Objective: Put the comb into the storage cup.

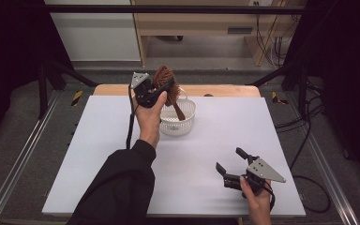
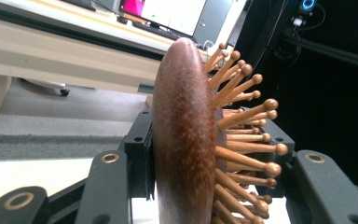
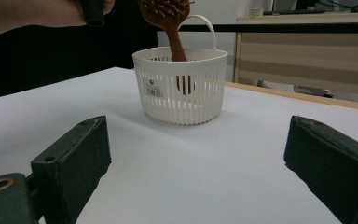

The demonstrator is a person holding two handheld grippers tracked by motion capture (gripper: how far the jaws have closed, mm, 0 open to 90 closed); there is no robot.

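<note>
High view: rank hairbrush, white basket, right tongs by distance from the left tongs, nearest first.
1. Hairbrush: clamped in the left tongs, head up.
2. White basket: just below and right of them, the brush handle reaching into it.
3. Right tongs: open, at the table's near right.

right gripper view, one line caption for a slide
Open right tool faces a white basket as a wooden hairbrush goes in handle first.

- The basket (image 1: 178,117) sat on the table (image 1: 98,154) in the upper centre of the high view.
- The hairbrush (image 1: 168,89) stood handle-down inside it.
- The right gripper (image 1: 232,168) lay lower right.
</note>
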